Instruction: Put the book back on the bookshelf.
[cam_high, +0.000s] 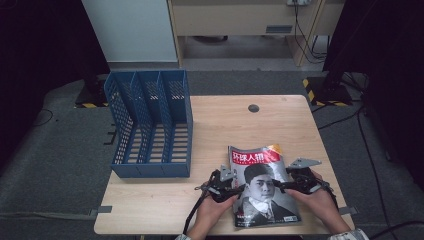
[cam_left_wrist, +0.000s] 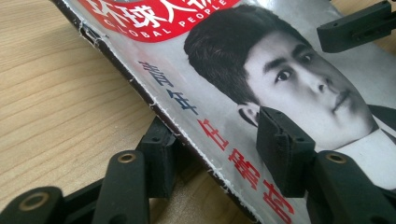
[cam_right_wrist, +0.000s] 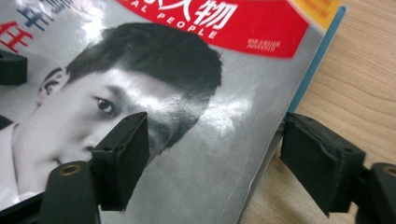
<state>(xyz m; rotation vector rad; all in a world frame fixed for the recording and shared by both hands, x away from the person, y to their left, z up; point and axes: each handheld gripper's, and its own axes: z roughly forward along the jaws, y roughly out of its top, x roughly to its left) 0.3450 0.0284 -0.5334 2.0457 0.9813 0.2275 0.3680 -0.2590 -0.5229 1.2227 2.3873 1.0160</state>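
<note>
A glossy magazine with a red title band and a black-and-white portrait cover (cam_high: 261, 186) lies flat on the pale wooden desk (cam_high: 150, 200), near its front edge and to the right of centre. Its long axis runs away from the person, spine on the person's left.

The left gripper (cam_high: 235, 190) straddles the spine edge. In the left gripper view 1 finger (cam_left_wrist: 280, 149) sits over the cover and the other (cam_left_wrist: 156, 156) sits on the desk side of the worn spine. The jaws are about half open, and I cannot tell for sure whether the pads press the magazine.

The right gripper (cam_high: 280, 187) straddles the opposite, open edge. In the right gripper view 1 finger (cam_right_wrist: 123, 154) hovers over the cover, and the other (cam_right_wrist: 320, 158) stands just beside the page edge with a gap showing. These jaws are open and hold nothing.

Both hands are equally near, 1 on each long edge, so a lift would likely need both sets of fingers to close on the edges.

A blue perforated plastic file rack with 3 slots (cam_high: 150, 125) stands well apart at the desk's far left. Grey carpet (cam_high: 55, 145) surrounds the desk, with cables trailing across it at the right.
</note>
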